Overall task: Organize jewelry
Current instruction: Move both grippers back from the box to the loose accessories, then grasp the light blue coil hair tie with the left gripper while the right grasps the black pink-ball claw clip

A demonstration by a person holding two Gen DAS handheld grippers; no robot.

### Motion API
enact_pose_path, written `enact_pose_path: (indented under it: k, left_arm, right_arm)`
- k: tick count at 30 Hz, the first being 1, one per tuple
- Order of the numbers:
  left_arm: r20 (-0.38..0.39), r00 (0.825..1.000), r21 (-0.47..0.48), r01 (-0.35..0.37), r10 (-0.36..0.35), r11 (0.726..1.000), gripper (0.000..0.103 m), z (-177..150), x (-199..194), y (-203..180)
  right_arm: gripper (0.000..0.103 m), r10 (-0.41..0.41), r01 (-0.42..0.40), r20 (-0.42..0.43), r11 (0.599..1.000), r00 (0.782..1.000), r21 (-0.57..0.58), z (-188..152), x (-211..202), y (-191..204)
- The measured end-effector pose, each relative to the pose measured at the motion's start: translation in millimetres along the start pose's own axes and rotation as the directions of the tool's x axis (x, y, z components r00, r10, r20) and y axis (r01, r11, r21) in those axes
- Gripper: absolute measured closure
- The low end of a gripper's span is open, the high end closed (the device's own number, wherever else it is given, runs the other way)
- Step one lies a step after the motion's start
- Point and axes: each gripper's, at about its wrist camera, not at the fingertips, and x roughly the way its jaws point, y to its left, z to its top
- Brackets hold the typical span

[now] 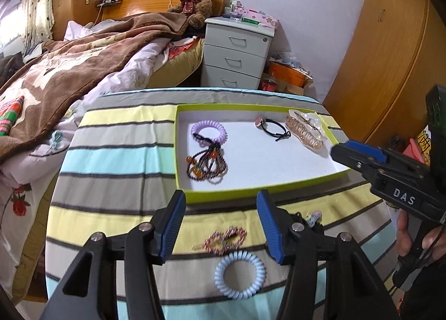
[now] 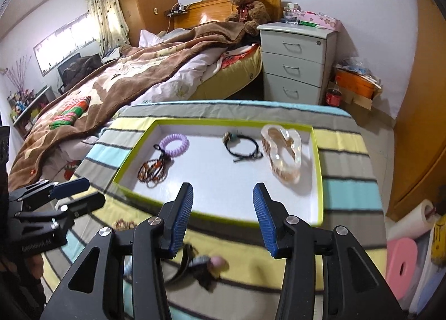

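A green-rimmed white tray (image 1: 220, 197) (image 2: 317, 180) sits on the striped tablecloth. It holds a purple coil hair tie (image 1: 209, 131) (image 2: 175, 141), a beaded black tie (image 1: 206, 165) (image 2: 152, 170), a black elastic with charm (image 1: 274, 127) (image 2: 242, 147) and a clear claw clip (image 1: 305, 130) (image 2: 284, 152). My left gripper (image 1: 221, 222) is open above a pink glitter clip (image 1: 224, 239) and a blue coil tie (image 1: 239, 274) lying on the cloth. My right gripper (image 2: 223, 221) is open and empty at the tray's near edge, above a dark hair tie with a pink bead (image 2: 206, 265).
A bed with a brown blanket (image 1: 69, 69) lies to the left. A white drawer cabinet (image 1: 237, 55) stands behind the table. A wooden wardrobe (image 1: 390, 55) fills the right side. The right gripper's body (image 1: 390, 175) reaches in beside the tray's right corner.
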Motion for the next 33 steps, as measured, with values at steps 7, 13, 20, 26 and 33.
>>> enact_pose_path:
  k: [7,13,20,26,33]
  left_arm:
    - [0.005,1.0,-0.05,-0.003,0.004,0.999,0.047,-23.6,-10.8,13.7]
    - [-0.03,1.0,-0.057,-0.006,0.005,0.998,0.047,-43.5,-6.0,19.8]
    - [-0.065,0.998,-0.065,0.003,-0.007,0.998,0.047,-58.2,1.1,21.4]
    - [-0.07,0.997,-0.071,0.008,-0.013,0.997,0.047,-62.1,1.1,23.2]
    - [-0.083,0.996,-0.083,0.016,-0.022,0.996,0.047,-64.7,4.0,25.5]
  right_arm:
    - [0.057,0.018,-0.016,-0.047,0.999,0.999,0.041,-41.7,-0.1,-5.6]
    - [0.057,0.017,-0.018,-0.104,1.0,0.994,-0.011,-68.8,11.2,5.3]
    - [0.057,0.023,-0.029,-0.118,0.998,0.993,-0.048,-72.6,18.3,14.3]
    - [0.057,0.012,-0.019,-0.109,0.998,0.994,-0.065,-70.7,24.2,19.0]
    - [0.057,-0.002,-0.003,-0.122,0.999,0.993,-0.041,-75.3,26.4,10.0]
